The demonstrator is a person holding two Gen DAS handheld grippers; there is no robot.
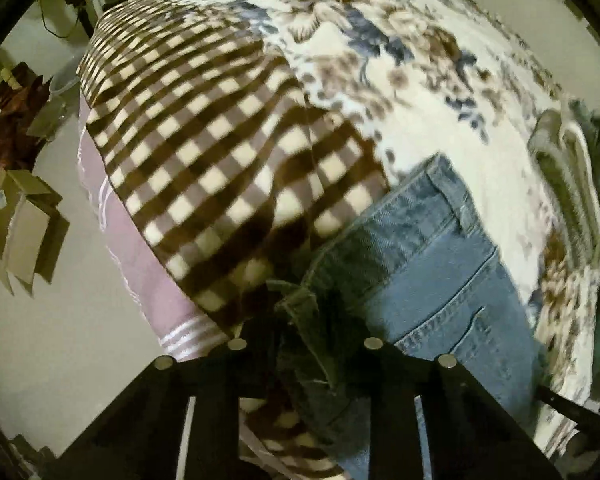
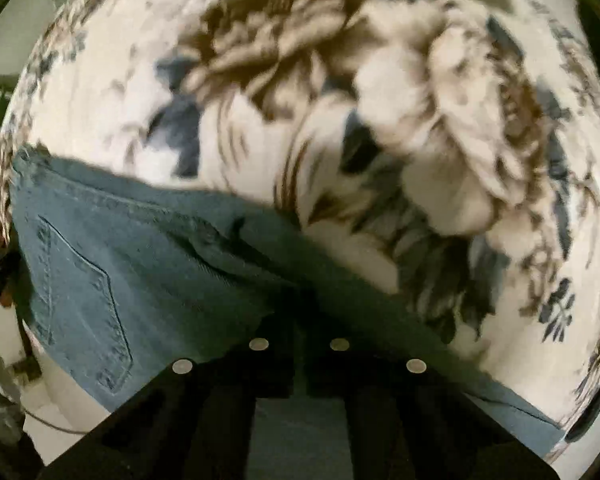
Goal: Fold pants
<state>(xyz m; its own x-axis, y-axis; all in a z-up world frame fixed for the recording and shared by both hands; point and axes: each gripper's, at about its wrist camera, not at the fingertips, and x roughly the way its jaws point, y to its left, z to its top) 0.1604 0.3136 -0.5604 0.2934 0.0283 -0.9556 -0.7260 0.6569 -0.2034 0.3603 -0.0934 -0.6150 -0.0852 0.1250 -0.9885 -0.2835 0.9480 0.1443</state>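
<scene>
Jeans (image 1: 432, 264) on floral blanket (image 1: 380, 60) — left tool (image 1: 304, 344) clamped on bunched denim, right tool (image 2: 300, 346) pinching an edge

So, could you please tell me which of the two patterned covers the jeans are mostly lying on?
The white floral blanket: the jeans lie mostly on it, while the brown checked blanket borders only their left edge, by the left tongs.

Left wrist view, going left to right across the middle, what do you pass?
Cardboard boxes on the floor → pink striped sheet → brown checked blanket → jeans → flowered blanket → folded towels.
</scene>
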